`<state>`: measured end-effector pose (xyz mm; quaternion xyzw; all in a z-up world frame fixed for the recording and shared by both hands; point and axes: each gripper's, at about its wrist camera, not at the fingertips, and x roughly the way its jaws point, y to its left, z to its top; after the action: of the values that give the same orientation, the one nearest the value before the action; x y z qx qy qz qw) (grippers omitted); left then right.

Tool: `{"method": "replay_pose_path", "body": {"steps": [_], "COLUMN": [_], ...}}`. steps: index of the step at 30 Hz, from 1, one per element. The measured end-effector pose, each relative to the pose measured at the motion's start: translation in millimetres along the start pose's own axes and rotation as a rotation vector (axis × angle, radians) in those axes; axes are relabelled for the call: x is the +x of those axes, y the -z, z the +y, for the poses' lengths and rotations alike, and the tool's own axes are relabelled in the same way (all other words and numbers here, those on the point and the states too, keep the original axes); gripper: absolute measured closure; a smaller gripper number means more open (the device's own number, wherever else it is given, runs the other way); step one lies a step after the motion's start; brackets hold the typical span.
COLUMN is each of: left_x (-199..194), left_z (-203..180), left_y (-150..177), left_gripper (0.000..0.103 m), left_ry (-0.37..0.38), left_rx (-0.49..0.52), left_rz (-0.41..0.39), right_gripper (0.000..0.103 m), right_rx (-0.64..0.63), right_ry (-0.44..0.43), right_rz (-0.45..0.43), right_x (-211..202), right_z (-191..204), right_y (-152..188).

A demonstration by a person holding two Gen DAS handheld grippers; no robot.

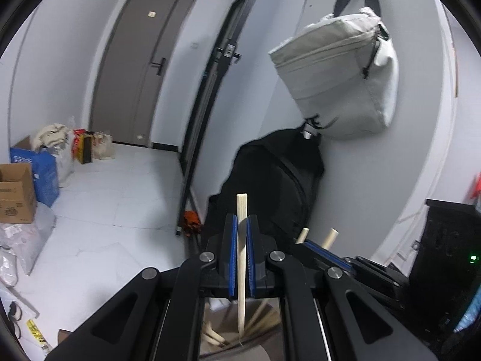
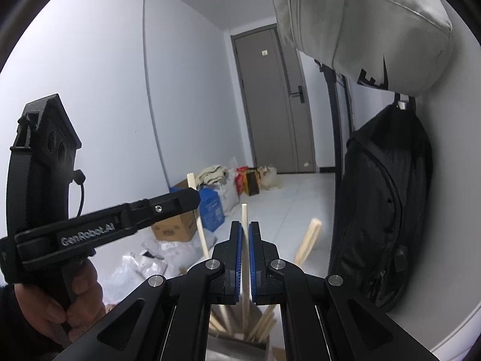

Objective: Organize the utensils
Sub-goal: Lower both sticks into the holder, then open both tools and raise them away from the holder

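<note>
Each hand-held gripper is clamped on one upright chopstick, presumably to lower it straight into the holder below. The left hand-held gripper [image 1: 240,234] grips a chopstick [image 1: 241,210]; the right hand-held gripper [image 2: 246,234] grips another chopstick [image 2: 245,219]. The holder [image 2: 237,346], bottom centre, is crowded with sticks, leaving narrow gaps.

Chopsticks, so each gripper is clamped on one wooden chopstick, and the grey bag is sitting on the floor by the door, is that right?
Not quite. The grey bag hangs on the wall above the black backpack, as the left wrist view shows. The left gripper and right gripper do each clamp one chopstick.
</note>
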<state>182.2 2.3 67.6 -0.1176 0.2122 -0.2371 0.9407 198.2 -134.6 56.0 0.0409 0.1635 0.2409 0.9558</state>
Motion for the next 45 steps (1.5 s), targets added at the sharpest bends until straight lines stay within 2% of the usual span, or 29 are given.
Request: {"method": "replay_pose_path", "body": {"steps": [10, 15, 18, 19, 20, 21, 22, 23, 27, 30, 32, 36, 38, 43, 45], "left_x": [9, 11, 9, 7, 5, 3, -2, -4, -20, -31, -38, -55, -60, -71, -74], "left_z": [-17, -19, -19, -18, -17, -16, -15, -15, -19, -24, -25, -30, -32, -42, -46], "left_y": [13, 19, 20, 20, 19, 18, 16, 15, 12, 15, 19, 33, 44, 70, 77], "left_gripper": [0.101, 0.101, 0.100, 0.098, 0.092, 0.086, 0.073, 0.064, 0.062, 0.053, 0.043, 0.040, 0.035, 0.033, 0.028], "left_ry": [0.043, 0.041, 0.035, 0.026, 0.020, 0.012, 0.008, 0.014, -0.010, -0.055, -0.093, -0.164, -0.185, -0.211, -0.222], "left_rx": [0.107, 0.115, 0.125, 0.124, 0.119, 0.112, 0.098, 0.089, 0.084, 0.079, 0.074, 0.049, 0.027, 0.000, 0.002], "left_rz": [0.125, 0.177, 0.208, 0.211, 0.213, 0.214, 0.210, 0.206, 0.187, 0.168, 0.158, 0.150, 0.162, 0.200, 0.210], "right_gripper": [0.099, 0.099, 0.096, 0.096, 0.094, 0.092, 0.085, 0.079, 0.067, 0.055, 0.043, 0.031, 0.022, 0.015, 0.012], "right_rx": [-0.004, 0.000, 0.041, 0.055, 0.072, 0.083, 0.097, 0.114, 0.145, 0.163, 0.172, 0.180, 0.191, 0.206, 0.211], "right_ry": [-0.004, -0.017, -0.046, -0.050, -0.053, -0.048, -0.047, -0.053, -0.045, -0.034, -0.025, -0.017, -0.012, -0.013, -0.013], "right_rz": [0.061, 0.113, 0.143, 0.135, 0.128, 0.124, 0.118, 0.110, 0.086, 0.074, 0.073, 0.083, 0.093, 0.140, 0.168], "right_x": [-7, -4, -5, -9, -13, -17, -22, -28, -51, -69, -81, -100, -111, -128, -132], "right_z": [2, 2, -5, -7, -10, -11, -14, -17, -23, -21, -20, -15, -12, -7, -4], "right_y": [23, 30, 29, 28, 27, 26, 26, 25, 24, 25, 28, 38, 45, 59, 67]}}
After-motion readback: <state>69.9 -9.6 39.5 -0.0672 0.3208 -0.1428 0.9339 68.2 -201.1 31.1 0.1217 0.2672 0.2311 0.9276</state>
